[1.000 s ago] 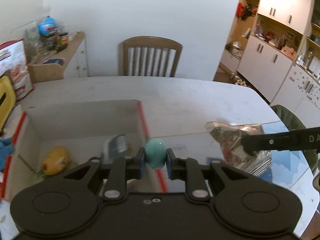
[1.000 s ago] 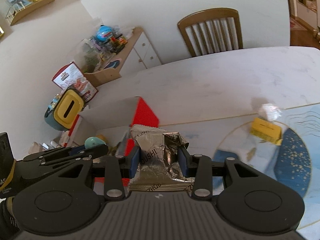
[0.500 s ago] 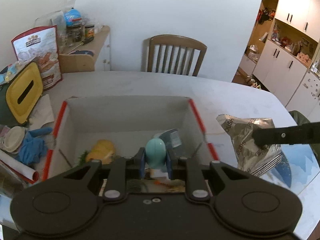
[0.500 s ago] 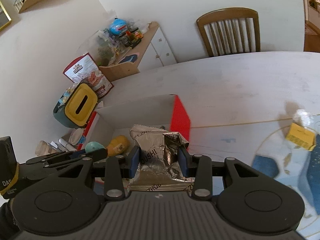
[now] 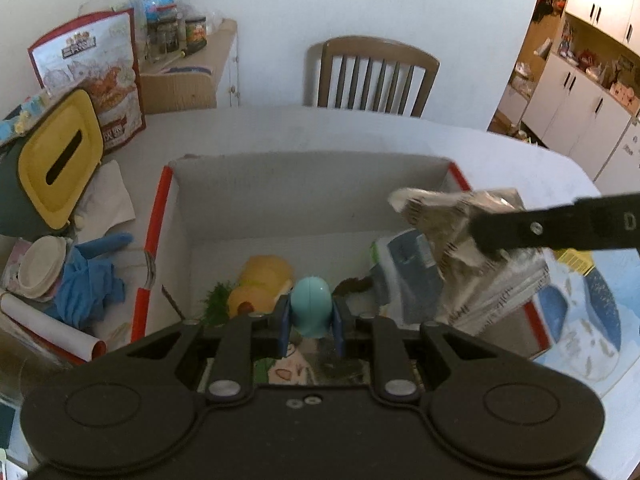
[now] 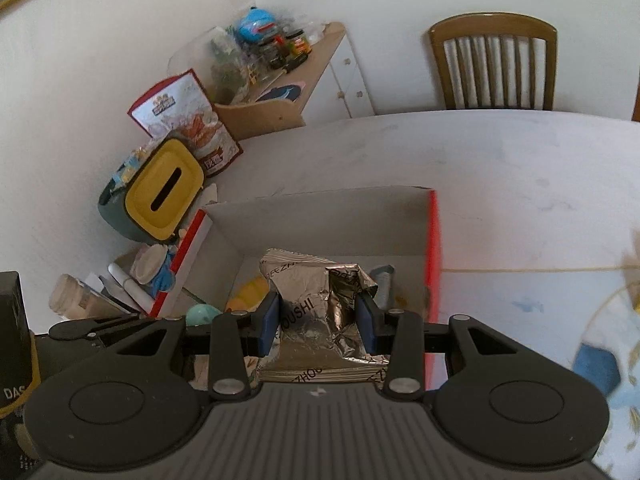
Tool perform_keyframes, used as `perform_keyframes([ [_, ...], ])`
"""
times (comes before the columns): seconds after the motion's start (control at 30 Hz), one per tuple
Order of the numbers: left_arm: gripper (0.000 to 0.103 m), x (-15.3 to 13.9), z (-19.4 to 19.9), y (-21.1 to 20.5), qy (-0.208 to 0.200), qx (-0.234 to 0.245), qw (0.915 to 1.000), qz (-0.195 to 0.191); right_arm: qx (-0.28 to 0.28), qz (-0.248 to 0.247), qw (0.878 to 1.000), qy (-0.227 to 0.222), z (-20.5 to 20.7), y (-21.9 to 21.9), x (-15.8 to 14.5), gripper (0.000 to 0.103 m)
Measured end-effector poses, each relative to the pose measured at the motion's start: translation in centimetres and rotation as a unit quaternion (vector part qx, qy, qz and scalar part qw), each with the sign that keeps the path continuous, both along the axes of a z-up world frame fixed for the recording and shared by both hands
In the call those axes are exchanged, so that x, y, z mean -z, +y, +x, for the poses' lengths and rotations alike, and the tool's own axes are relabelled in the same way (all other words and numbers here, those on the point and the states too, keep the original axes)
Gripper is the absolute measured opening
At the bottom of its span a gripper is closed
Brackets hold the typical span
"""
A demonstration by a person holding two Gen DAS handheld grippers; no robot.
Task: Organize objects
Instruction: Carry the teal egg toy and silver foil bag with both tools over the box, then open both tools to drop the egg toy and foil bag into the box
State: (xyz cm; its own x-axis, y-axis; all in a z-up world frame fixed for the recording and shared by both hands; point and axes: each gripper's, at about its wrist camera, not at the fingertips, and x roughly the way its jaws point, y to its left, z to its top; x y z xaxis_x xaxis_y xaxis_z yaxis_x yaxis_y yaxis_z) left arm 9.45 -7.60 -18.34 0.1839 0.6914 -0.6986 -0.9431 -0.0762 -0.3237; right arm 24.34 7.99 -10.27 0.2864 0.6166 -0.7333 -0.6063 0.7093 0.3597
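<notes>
I am holding a teal egg (image 5: 311, 305) in my left gripper (image 5: 310, 322) over the box (image 5: 312, 168), near its front edge. My right gripper (image 6: 316, 322) is clamping a foil bag (image 6: 320, 304) by the right wall. I am planning to lower both before releasing, avoiding the yellow toy (image 5: 260, 280) and gray pack (image 5: 408, 272) inside.

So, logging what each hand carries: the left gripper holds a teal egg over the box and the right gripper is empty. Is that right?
Not quite. The right gripper is shut on a crumpled foil bag, as the right wrist view shows. The left gripper does hold the teal egg over the box.
</notes>
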Motion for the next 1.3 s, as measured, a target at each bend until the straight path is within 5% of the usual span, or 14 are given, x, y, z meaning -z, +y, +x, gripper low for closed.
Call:
perform_keyframes([
  [0.7, 0.019, 4.7, 0.4, 2.7, -0.003, 0.031, 0.9975, -0.063, -0.037, -0.087, 0.995, -0.005, 2.2, 6.9, 6.7, 0.039],
  [1.3, 0.031, 4.8, 0.8, 3.6, -0.01, 0.027, 0.9961, -0.084, -0.029, -0.088, 0.996, 0.005, 2.3, 6.7, 6.5, 0.048],
])
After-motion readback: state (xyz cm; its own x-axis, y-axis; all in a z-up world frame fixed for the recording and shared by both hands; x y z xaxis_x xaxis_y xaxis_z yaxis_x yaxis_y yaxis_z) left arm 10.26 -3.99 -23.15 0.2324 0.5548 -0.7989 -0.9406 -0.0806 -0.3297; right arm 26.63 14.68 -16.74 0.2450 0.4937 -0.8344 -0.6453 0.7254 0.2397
